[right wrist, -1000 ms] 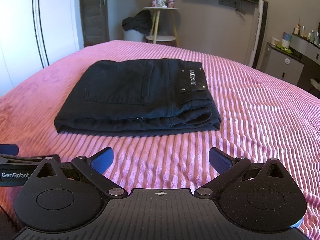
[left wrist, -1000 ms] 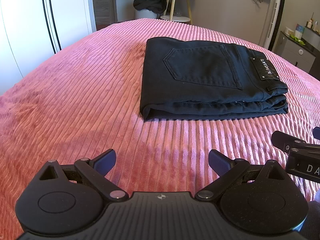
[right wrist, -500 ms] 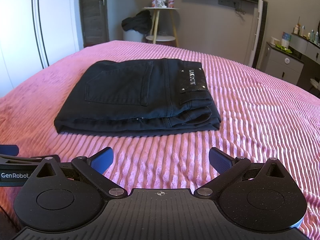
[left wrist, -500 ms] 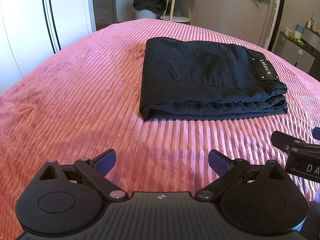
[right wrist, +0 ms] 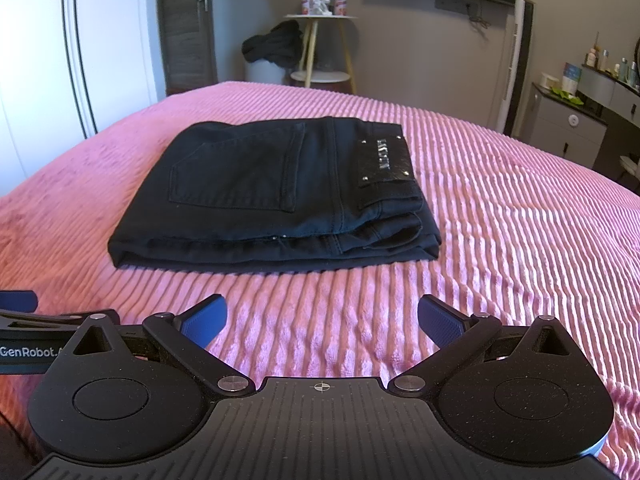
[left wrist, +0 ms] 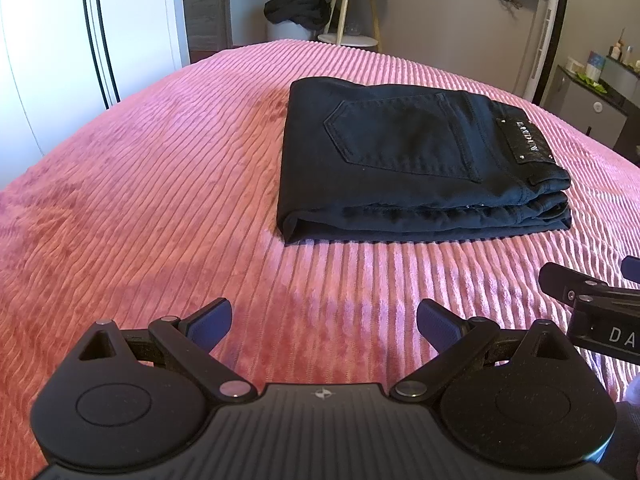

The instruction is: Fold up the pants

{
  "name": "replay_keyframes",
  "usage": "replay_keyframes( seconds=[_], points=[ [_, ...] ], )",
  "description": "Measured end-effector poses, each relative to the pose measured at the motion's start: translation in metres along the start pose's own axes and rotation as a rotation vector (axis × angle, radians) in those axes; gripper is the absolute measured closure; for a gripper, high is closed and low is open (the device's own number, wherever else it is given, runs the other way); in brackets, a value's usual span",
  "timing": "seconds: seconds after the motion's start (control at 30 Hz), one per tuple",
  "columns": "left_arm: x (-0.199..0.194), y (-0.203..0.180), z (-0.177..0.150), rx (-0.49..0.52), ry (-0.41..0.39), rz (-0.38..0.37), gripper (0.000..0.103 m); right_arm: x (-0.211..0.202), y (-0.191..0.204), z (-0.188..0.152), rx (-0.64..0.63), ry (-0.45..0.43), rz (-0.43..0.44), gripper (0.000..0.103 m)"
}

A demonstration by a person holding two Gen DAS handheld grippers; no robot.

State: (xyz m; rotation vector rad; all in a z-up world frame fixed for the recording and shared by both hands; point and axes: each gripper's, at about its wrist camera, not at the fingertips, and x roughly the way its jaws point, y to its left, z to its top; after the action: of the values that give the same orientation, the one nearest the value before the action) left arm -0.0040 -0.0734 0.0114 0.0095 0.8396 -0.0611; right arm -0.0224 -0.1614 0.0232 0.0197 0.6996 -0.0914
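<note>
While both tools are held low over the near edge of a pink ribbed bedspread (left wrist: 152,184), a pair of black pants (left wrist: 404,152) is seen lying folded into a compact rectangle near the middle of the bed. A back pocket (right wrist: 240,168) and a dark brand patch (right wrist: 382,158) at the waistband are turned upward, and the stacked layers are shown along the near edge. The left gripper (left wrist: 324,326) is held with its blue-padded fingers (left wrist: 210,322) spread wide and nothing between them; it is kept well apart from the garment. The right gripper (right wrist: 322,318) is likewise held released, its jaws parted over bare bedspread, with the pants lying ahead of it and untouched. Part of the right tool is caught at the right edge of the left wrist view, and part of the left tool at the left edge of the right wrist view. Beyond the bed, a small round side table (right wrist: 320,46) is visible against the wall, with a heap of dark clothing (right wrist: 274,46) just beside it and a white wardrobe (left wrist: 52,48) to the left.
</note>
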Motion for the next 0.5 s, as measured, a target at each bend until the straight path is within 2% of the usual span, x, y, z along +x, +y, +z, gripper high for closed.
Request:
replay_keyframes(
  seconds=[0.5],
  points=[
    [0.0024,0.0016,0.0001,0.008,0.012,0.003,0.004,-0.0004,0.0035,0.0006,0.017,0.002,-0.007,0.000]
  ],
)
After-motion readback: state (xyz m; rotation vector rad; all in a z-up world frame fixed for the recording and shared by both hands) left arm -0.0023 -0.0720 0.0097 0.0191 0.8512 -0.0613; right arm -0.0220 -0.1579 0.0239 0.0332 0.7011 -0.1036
